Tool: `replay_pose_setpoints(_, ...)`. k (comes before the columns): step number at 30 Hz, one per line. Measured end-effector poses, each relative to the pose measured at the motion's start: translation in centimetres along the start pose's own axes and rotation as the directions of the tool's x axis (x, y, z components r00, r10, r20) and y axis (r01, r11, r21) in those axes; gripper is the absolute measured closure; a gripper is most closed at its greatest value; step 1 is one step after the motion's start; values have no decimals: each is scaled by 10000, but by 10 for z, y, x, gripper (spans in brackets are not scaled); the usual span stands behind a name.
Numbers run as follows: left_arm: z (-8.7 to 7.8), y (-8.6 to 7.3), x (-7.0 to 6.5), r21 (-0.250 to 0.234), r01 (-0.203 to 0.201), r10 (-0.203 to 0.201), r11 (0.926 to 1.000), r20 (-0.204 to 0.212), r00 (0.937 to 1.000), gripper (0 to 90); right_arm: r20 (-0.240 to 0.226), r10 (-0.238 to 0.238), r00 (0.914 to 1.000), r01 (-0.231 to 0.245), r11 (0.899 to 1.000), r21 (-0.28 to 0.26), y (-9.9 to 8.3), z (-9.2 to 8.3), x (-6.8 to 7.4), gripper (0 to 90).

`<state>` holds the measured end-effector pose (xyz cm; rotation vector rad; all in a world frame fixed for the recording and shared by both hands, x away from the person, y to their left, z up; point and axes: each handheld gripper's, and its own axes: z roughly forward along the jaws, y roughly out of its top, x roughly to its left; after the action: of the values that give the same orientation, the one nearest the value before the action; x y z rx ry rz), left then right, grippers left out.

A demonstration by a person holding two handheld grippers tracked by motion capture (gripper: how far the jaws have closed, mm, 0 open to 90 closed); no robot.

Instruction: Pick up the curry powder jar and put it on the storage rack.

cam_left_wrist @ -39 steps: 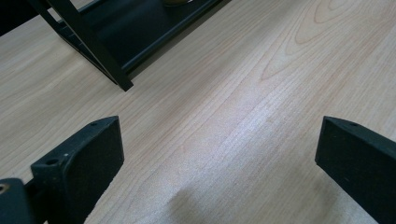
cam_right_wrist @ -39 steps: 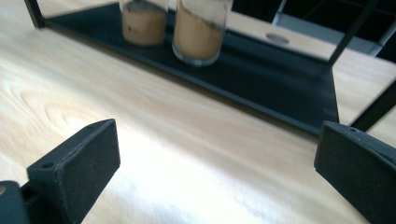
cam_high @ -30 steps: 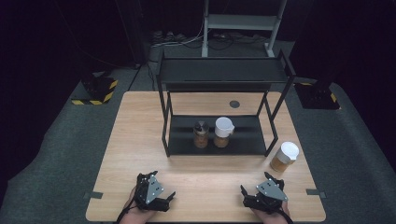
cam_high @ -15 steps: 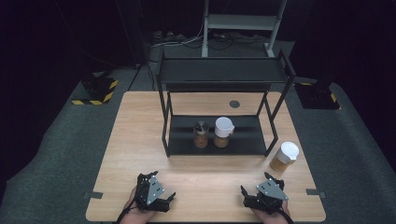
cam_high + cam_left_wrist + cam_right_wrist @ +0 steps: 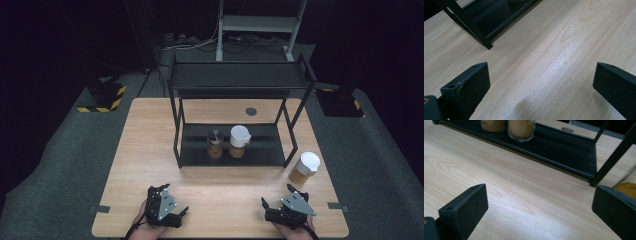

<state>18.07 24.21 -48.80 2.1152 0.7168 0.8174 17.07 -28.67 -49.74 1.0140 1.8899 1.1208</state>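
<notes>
On the wooden table [image 5: 150,145] stands a black two-tier rack [image 5: 240,80]. Its lower shelf [image 5: 564,145] holds two jars of brown contents side by side: a dark-lidded jar [image 5: 215,144] and a white-lidded jar [image 5: 239,141], whose bases [image 5: 521,128] show in the right gripper view. A third white-lidded jar [image 5: 305,167] stands on the table just right of the rack's front right leg. My left gripper [image 5: 167,197] [image 5: 540,82] rests open near the front edge, with bare wood between its jaws. My right gripper [image 5: 278,197] [image 5: 540,205] is open too, in front of the third jar [image 5: 627,188].
The rack's front left leg [image 5: 471,30] lies ahead and left of the left gripper. A round dark grommet [image 5: 251,111] is set in the table behind the rack. Dark carpet surrounds the table, with a yellow-black striped base [image 5: 102,97] at the far left.
</notes>
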Motion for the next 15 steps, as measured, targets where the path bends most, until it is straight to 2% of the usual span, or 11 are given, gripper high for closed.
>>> replay_pose_setpoints(15, 0, 1, 0, 41, -39, 39, 10000, 1, 10000, 15, 355, 358, 9987, -346, 9988, -353, -9, -16, -13, 0)
